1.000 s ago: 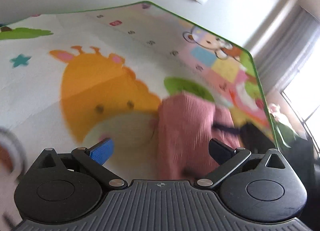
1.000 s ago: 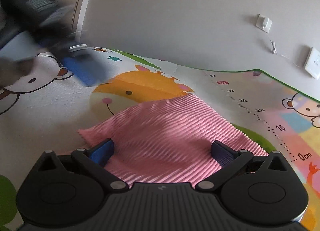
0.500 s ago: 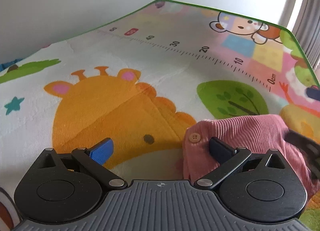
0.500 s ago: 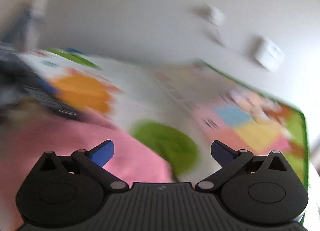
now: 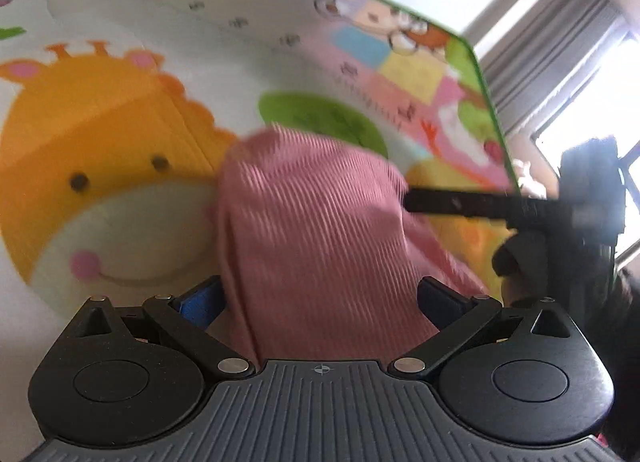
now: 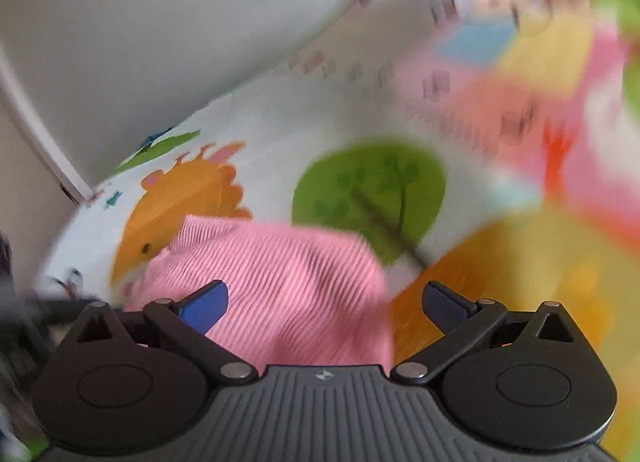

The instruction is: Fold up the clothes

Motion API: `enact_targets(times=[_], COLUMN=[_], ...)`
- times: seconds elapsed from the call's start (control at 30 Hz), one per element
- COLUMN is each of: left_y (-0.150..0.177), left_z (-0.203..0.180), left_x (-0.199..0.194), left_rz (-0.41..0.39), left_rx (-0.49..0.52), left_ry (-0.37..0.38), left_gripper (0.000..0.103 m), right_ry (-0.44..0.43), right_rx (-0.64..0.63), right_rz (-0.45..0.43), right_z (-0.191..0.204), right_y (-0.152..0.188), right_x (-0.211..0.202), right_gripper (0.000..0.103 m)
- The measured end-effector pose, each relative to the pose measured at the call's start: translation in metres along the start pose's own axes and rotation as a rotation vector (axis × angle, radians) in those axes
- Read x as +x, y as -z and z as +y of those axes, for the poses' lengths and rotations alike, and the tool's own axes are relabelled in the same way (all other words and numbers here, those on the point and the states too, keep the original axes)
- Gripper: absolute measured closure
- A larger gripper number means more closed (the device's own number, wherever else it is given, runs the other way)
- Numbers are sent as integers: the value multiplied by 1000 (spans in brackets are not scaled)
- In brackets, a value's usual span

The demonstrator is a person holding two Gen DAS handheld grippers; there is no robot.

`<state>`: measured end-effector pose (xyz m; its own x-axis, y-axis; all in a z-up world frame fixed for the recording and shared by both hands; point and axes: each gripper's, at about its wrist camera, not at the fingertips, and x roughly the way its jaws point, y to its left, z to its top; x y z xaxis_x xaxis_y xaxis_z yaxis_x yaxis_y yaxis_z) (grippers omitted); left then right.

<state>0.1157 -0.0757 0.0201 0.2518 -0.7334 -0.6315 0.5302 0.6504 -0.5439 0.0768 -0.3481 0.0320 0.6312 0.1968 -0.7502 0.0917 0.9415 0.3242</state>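
1. A pink ribbed corduroy garment [image 5: 312,246] lies bunched on a colourful cartoon play mat [image 5: 120,134], partly blurred.
2. The left claw [image 5: 320,298] stands wide, its fingers either side of the garment.
3. The black right claw [image 5: 472,204] reaches the garment's right edge.

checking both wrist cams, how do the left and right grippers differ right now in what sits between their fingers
Left gripper: the pink garment fills the whole gap between its fingers, over the giraffe print.
Right gripper: the cloth covers only the left part of its gap, with bare play mat at the right finger.
Shared: both stand wide open, clamping nothing.
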Motion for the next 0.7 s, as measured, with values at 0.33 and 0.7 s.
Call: enact_targets(times=[0.33,0.7], left_y=[4,-62], left_z=[-18,-11], left_x=[11,-6], left_rz=[-8,-239], left_rx=[51,107], left_ry=[-4,-217], left_gripper=[0,0], right_ry=[-250,-420], right_rx=[175,147], right_rz=[199,-62], right_z=[14,32], right_y=[1,-72], right_x=[39,41], right_gripper=[0,0])
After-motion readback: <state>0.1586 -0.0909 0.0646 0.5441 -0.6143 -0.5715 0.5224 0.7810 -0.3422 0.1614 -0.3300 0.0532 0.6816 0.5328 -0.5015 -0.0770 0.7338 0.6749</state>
